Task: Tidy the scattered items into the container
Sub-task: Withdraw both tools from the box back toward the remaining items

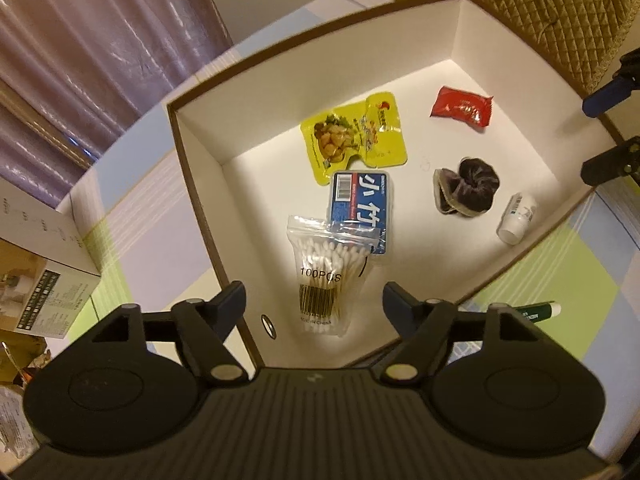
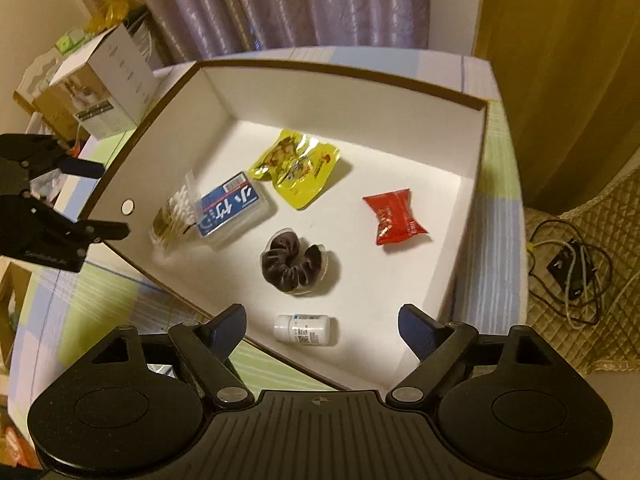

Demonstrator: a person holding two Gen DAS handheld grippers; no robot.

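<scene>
Both grippers hang over the box [image 1: 200,152], jaws spread wide, nothing between them: left gripper [image 1: 314,300] above the swab bag [image 1: 320,276], right gripper [image 2: 322,322] above the white bottle [image 2: 306,330]. Also inside: blue case [image 1: 360,212] partly under the swab bag, yellow packet [image 1: 352,136], red packet [image 1: 462,108], dark scrunchie [image 1: 468,192]. A green tube [image 1: 538,312] lies outside on the checked cloth [image 1: 560,280].

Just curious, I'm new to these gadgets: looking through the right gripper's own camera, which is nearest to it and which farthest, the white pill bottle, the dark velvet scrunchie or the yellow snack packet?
1. White pill bottle, just ahead between the open fingers.
2. Dark velvet scrunchie, mid-box.
3. Yellow snack packet, toward the far wall.
</scene>
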